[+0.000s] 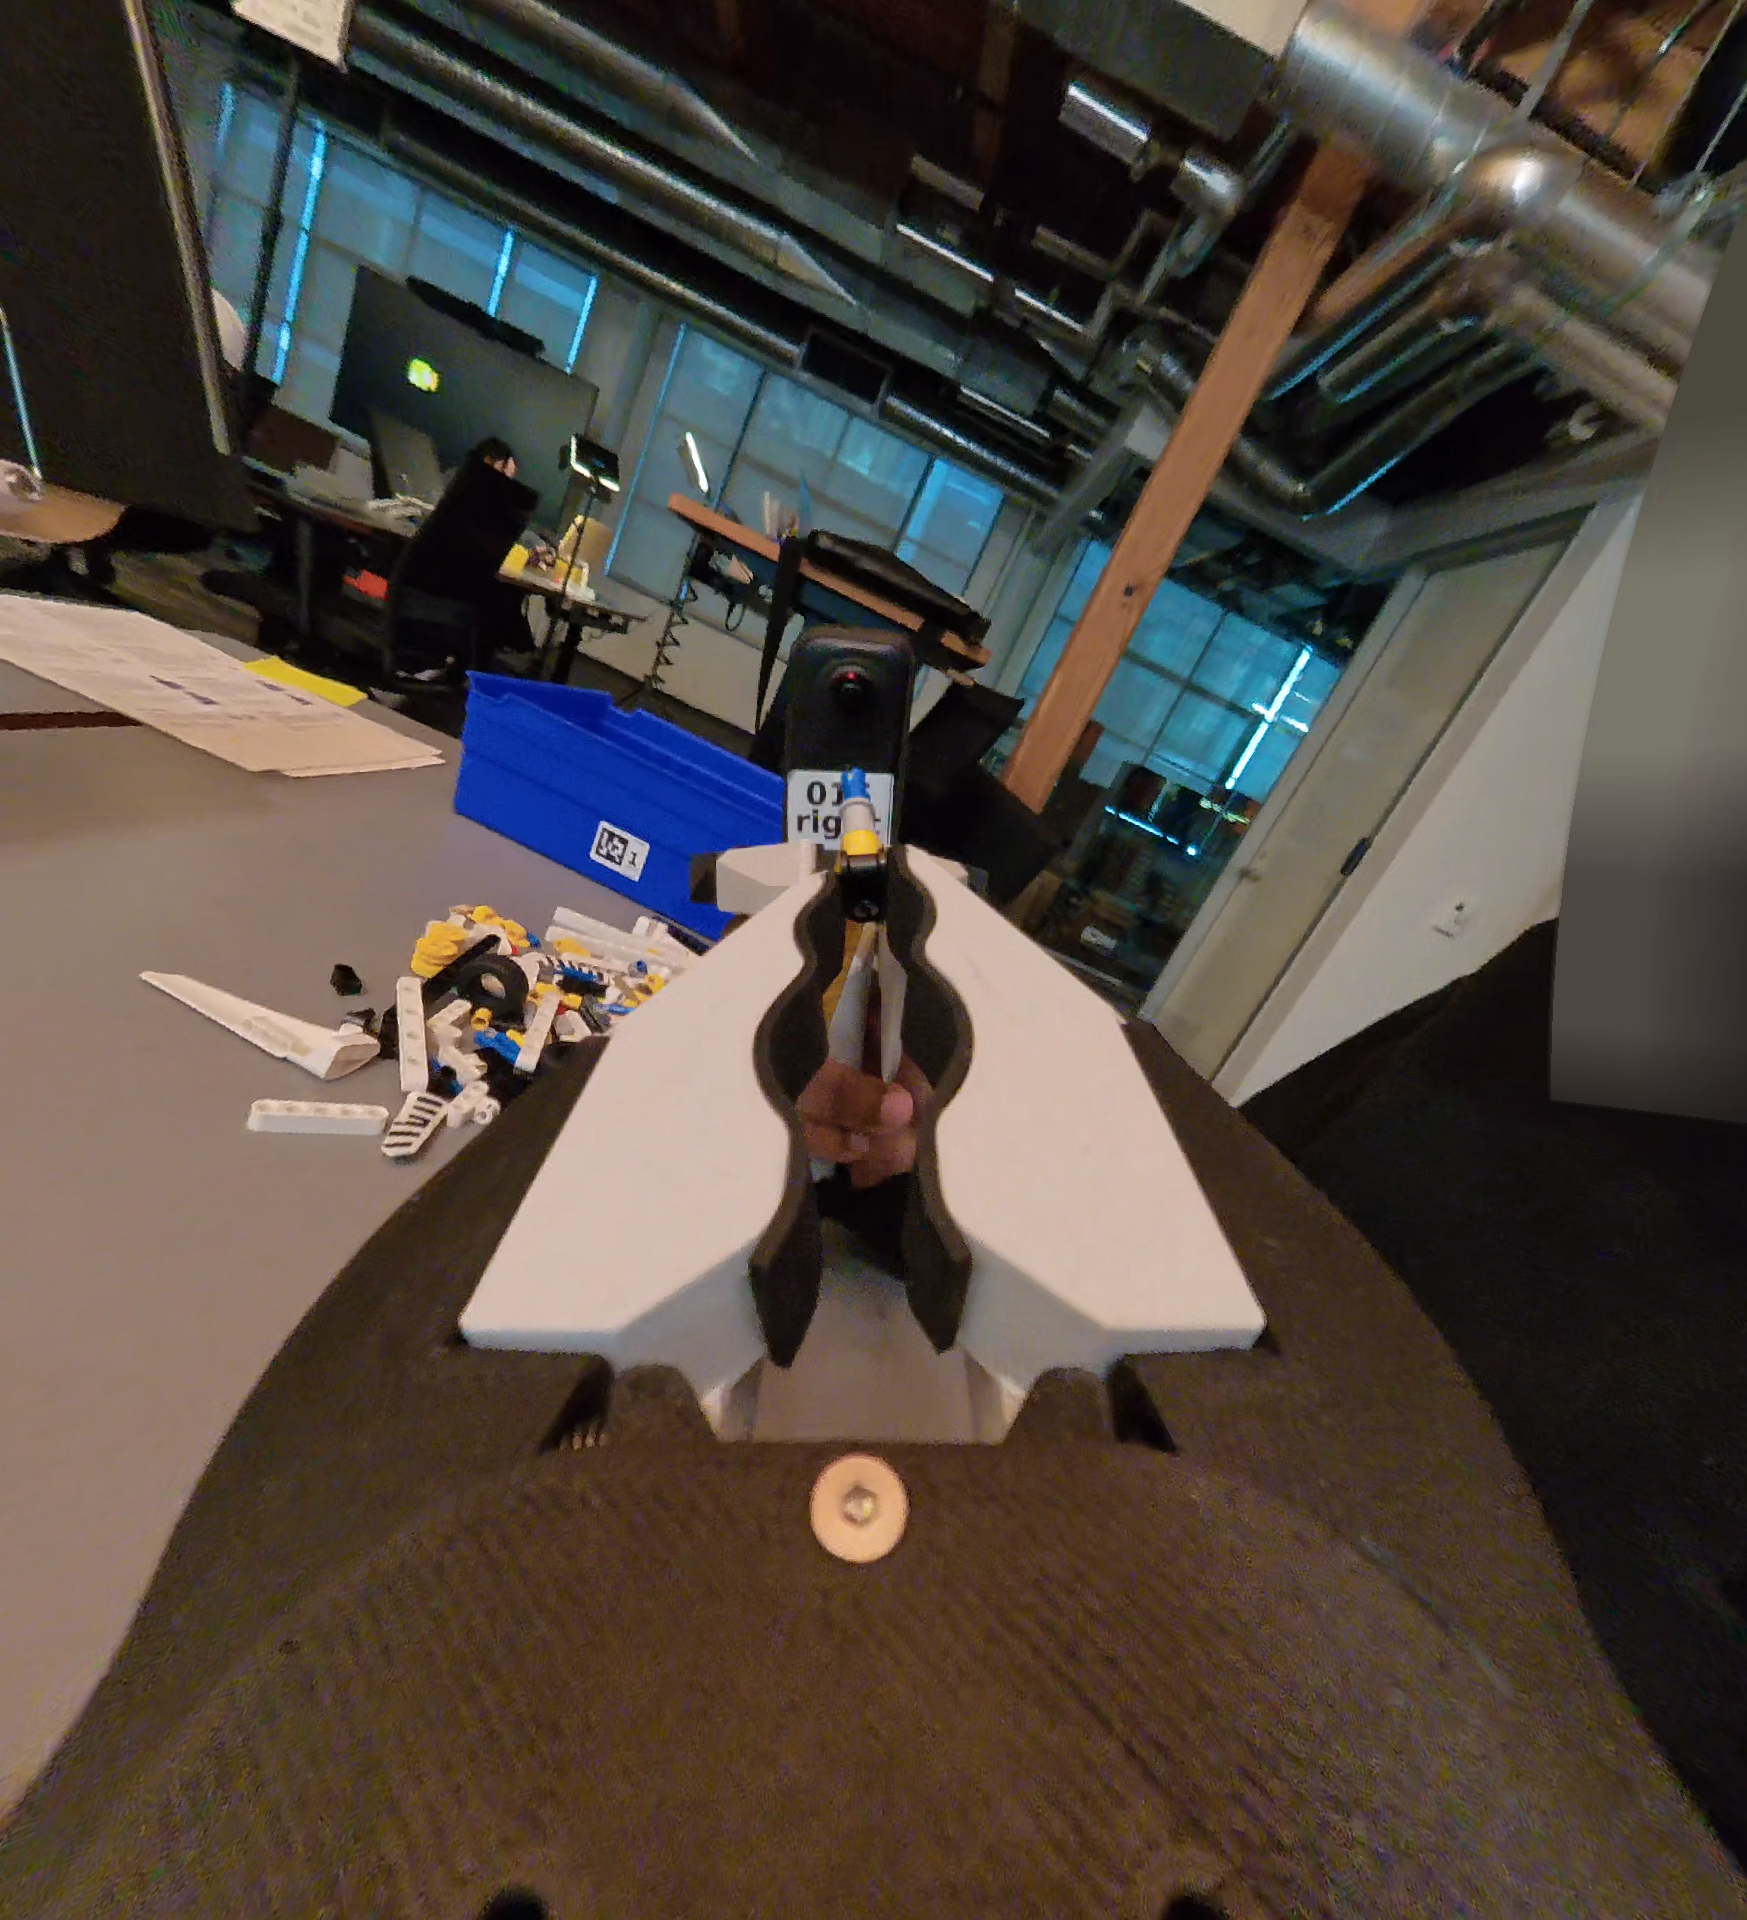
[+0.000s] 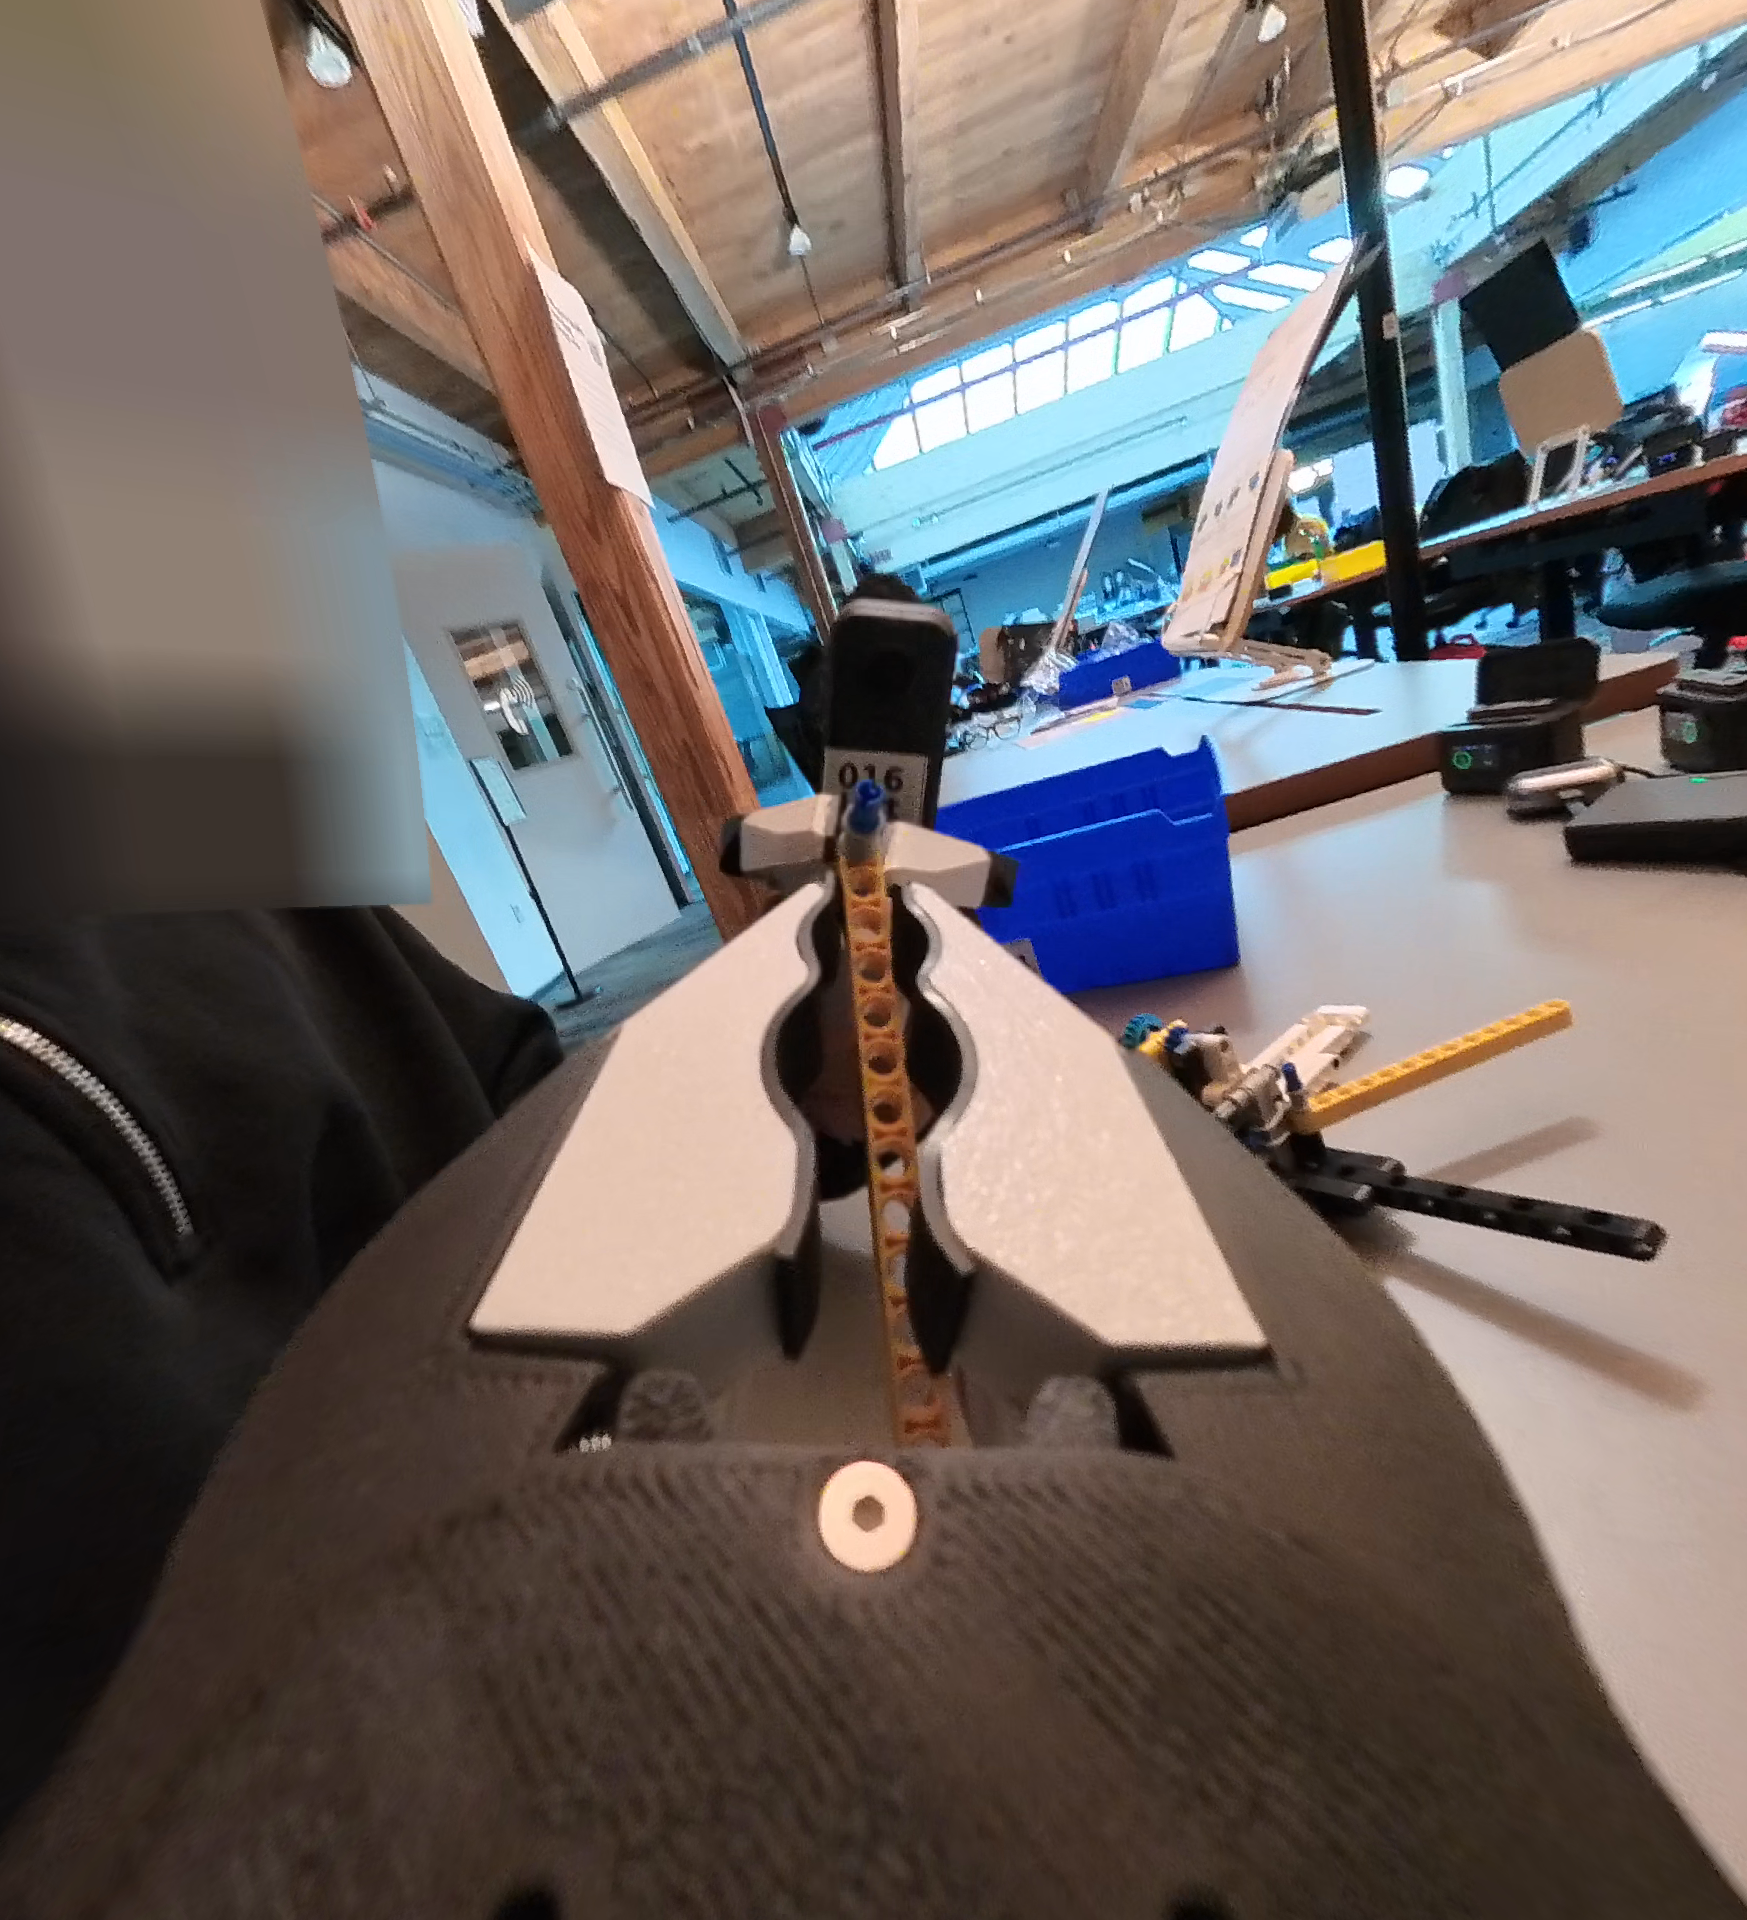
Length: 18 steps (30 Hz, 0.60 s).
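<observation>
A yellow beam (image 2: pixel 884 1091) lies lengthwise in the right gripper (image 2: pixel 867 883), narrow jaws clamped on it, a blue pin (image 2: pixel 864 805) at its tip. The left gripper (image 1: pixel 861 883) pinches a black piece (image 1: pixel 861 888) there. Loose bricks (image 1: pixel 495 997) and a blue bin (image 1: pixel 599 790) lie on the table (image 1: pixel 121 935).

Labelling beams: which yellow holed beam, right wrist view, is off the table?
The yellow beam clamped in the right gripper, blue pin at its tip; the other beam lies on the grey table.
</observation>
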Each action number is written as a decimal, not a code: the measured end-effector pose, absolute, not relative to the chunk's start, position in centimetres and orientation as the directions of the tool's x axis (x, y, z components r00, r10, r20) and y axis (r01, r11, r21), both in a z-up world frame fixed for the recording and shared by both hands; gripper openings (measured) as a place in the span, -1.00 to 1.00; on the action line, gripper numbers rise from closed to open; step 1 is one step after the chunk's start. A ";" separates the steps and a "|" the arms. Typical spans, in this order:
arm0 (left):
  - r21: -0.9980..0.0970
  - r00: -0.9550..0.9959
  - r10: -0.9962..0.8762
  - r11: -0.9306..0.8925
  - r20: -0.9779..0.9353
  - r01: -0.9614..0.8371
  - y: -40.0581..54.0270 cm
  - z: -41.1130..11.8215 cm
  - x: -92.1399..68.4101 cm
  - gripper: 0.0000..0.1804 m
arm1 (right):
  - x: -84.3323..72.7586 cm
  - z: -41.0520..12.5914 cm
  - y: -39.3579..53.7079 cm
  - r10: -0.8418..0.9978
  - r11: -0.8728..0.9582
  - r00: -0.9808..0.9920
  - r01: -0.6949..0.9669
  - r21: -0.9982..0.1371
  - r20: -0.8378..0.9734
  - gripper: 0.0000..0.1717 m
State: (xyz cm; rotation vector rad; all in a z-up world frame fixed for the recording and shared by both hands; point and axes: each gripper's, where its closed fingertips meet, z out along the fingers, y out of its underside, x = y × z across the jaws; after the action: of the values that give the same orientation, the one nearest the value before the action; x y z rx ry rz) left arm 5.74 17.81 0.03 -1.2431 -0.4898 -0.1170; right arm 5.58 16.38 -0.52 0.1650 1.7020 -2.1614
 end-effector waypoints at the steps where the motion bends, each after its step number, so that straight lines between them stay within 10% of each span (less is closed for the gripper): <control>1: -0.876 0.890 0.185 0.342 0.417 0.340 18.0 0.1 5.7 -0.91 | 5.5 -0.4 16.5 -0.227 -0.204 -0.916 0.377 -0.903 -0.331 -0.91; 7: -0.916 0.875 0.343 0.328 0.341 0.229 18.2 -0.3 5.0 -0.92 | 4.3 0.2 17.5 -0.279 -0.309 -0.849 0.522 -0.795 -0.449 -0.92; 10: -0.938 0.838 0.452 0.295 0.306 0.183 16.9 -1.6 3.8 -0.92 | -1.8 2.1 26.5 -0.334 -0.645 -0.768 0.609 -0.462 -0.546 -0.93; 13: -0.922 0.845 0.390 0.280 0.365 0.269 18.5 -2.4 3.8 -0.92 | -1.9 0.1 26.8 0.003 -0.570 -0.849 0.432 -0.699 -0.528 -0.94; 18: -0.931 0.845 0.429 -0.026 0.319 0.365 22.7 -7.6 4.2 -0.93 | -1.6 0.0 28.1 0.079 -0.571 -0.865 0.369 -0.733 -0.496 -0.94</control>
State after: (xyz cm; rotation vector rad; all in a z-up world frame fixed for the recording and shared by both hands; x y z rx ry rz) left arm 4.16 22.72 -7.63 -1.6321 -0.6323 0.0569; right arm -1.55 28.10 0.00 0.7329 1.3573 -2.5393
